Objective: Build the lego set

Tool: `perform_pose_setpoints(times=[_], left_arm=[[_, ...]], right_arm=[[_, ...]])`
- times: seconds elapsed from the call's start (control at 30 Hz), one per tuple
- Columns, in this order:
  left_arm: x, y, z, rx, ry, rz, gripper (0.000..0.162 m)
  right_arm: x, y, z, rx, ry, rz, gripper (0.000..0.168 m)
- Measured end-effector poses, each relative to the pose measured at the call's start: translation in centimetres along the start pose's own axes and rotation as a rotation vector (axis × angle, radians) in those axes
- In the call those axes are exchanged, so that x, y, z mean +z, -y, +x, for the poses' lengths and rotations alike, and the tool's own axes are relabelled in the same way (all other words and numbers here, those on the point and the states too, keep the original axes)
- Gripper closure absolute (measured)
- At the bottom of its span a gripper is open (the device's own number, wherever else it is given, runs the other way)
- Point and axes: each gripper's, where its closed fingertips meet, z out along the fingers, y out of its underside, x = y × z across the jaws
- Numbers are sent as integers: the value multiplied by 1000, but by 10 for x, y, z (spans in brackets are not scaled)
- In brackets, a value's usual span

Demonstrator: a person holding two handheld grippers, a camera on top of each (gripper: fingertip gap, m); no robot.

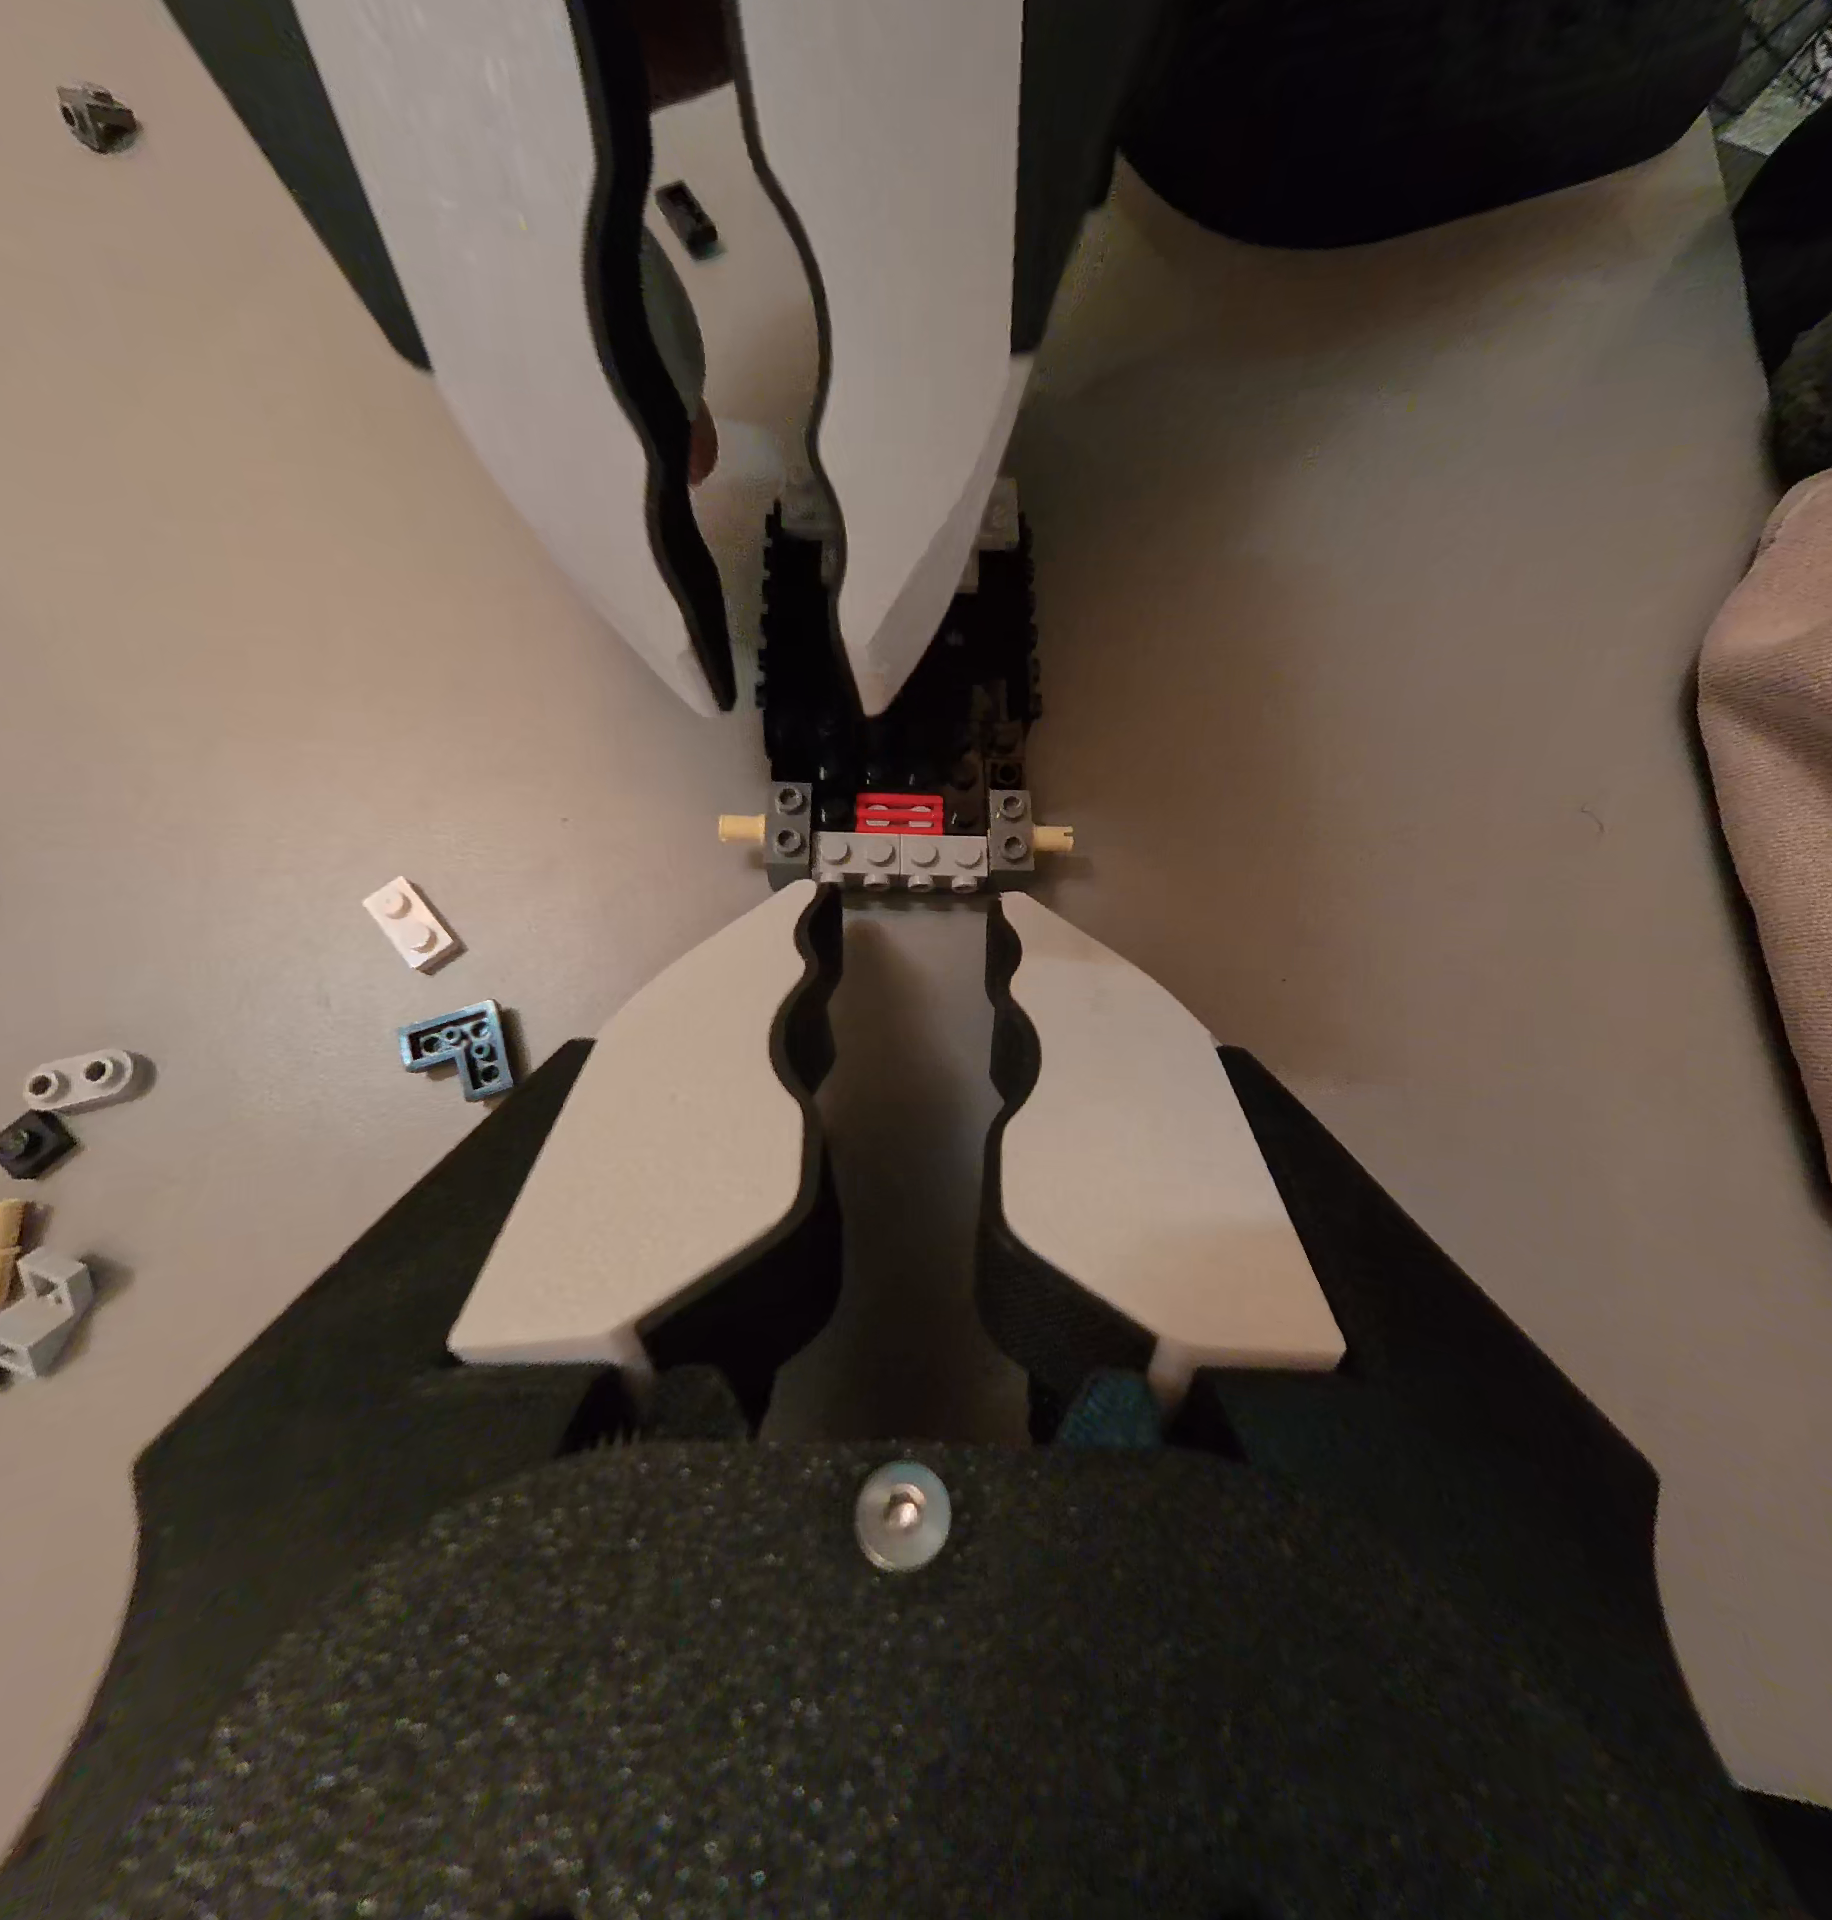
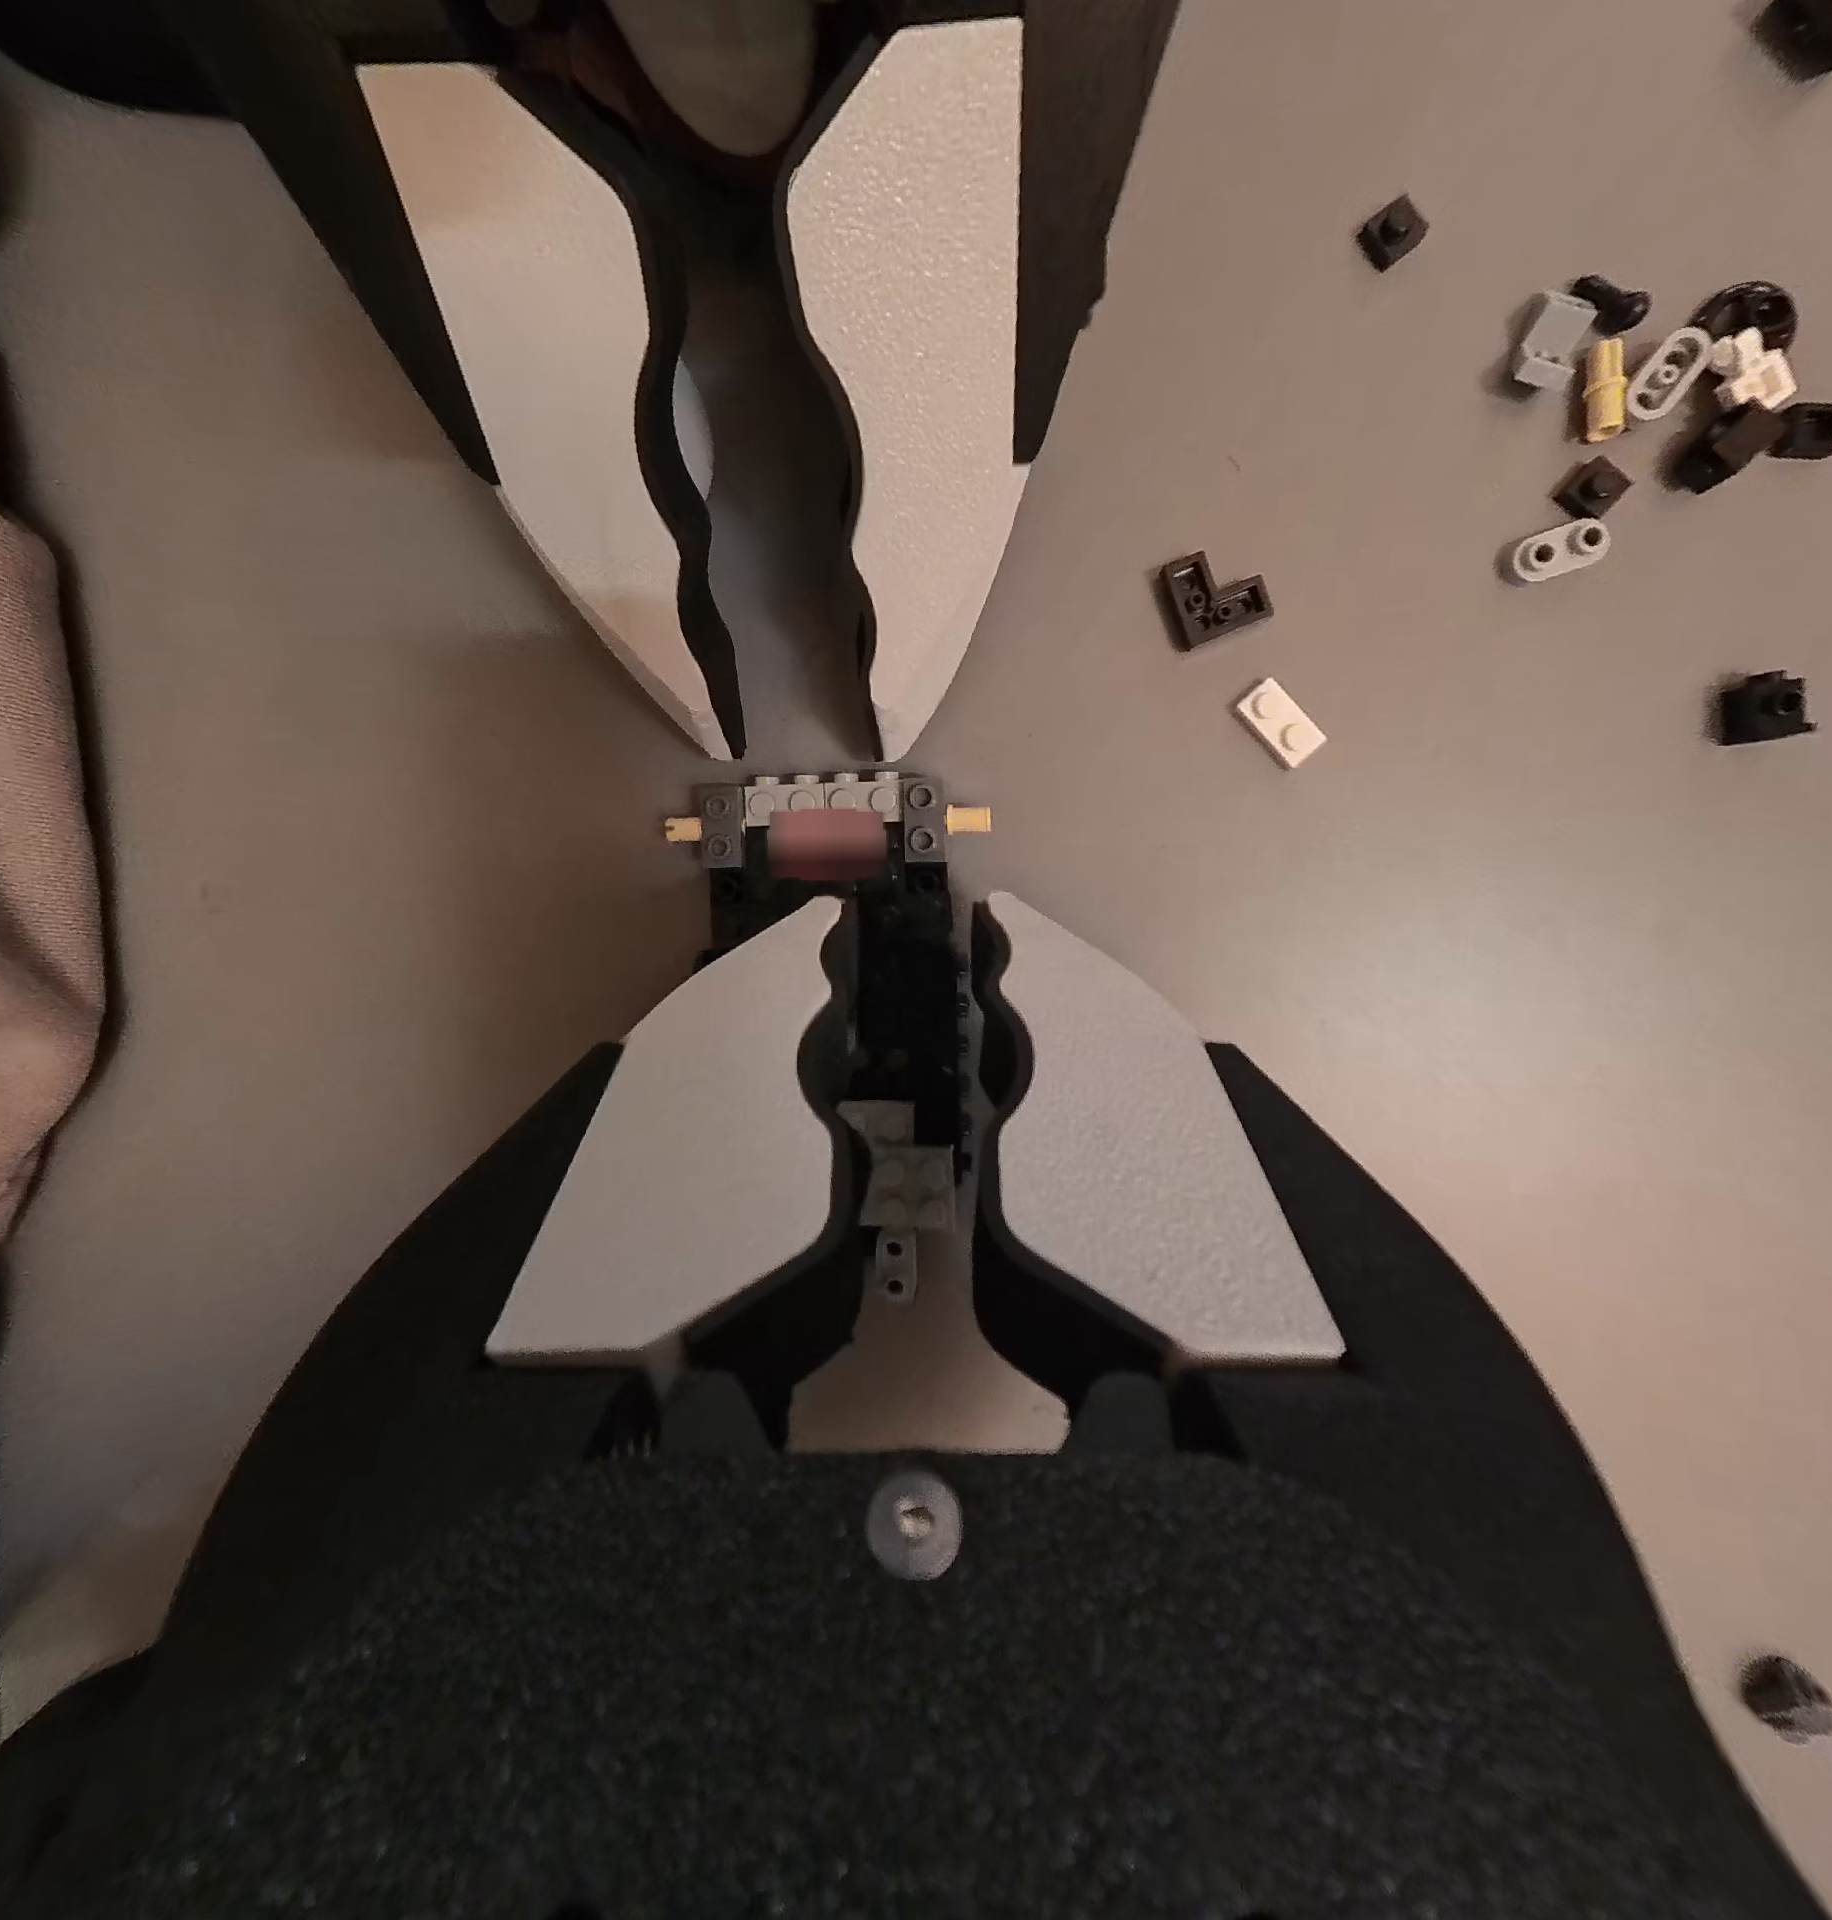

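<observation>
The lego build [image 1: 896, 748] is a long black body with a grey studded end, a red piece [image 1: 896, 812] and a tan pin on each side. It lies on the grey table between the two grippers. My left gripper [image 1: 907, 909] is open and empty, its tips just short of the grey end. My right gripper [image 2: 907, 909] comes from the opposite end. Its jaws are parted over one side of the black body [image 2: 912, 997], and one finger [image 2: 746, 1039] covers part of it. A sliver of table shows between its other finger [image 1: 683, 582] and the build.
Loose pieces lie to one side: a white plate [image 1: 413, 923] [image 2: 1279, 722], an L-shaped plate [image 1: 460, 1049] [image 2: 1213, 603], a grey rounded plate [image 1: 86, 1081] and a cluster of small parts [image 2: 1670, 384]. Beige cloth [image 1: 1795, 831] lies at the other table edge.
</observation>
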Motion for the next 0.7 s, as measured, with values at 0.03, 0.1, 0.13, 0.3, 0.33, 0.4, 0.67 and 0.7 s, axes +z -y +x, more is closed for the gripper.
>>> perform_pose_setpoints(times=[0.03, 0.1, 0.13, 0.3, 0.33, 0.4, 0.67, 0.7], left_arm=[[0, 0, 0, -1, 1, 1, 135], [-1, 0, -1, -3, 5, 2, 134], [-1, 0, -1, -4, 8, 3, 133], [-2, 3, -3, -18, 17, 23, 115], [-2, 4, -3, -20, 18, 26, 110], [-1, 4, -3, -14, 18, 29, 101], [8, 5, 0, 61, 53, 6, 91], [9, 5, 0, 67, 59, 6, 93]], right_arm=[[-4, 1, 1, 12, 11, 22, 148], [-13, 3, 4, 47, 42, 73, 148], [-18, 2, 6, 71, 67, 92, 148], [-22, -5, 15, 127, 180, 98, 147], [-21, -5, 16, 137, 207, 96, 147], [-16, -4, 16, 156, 269, 93, 147], [3, 0, 8, 158, 395, 37, 142], [5, 0, 8, 152, 392, 28, 142]])
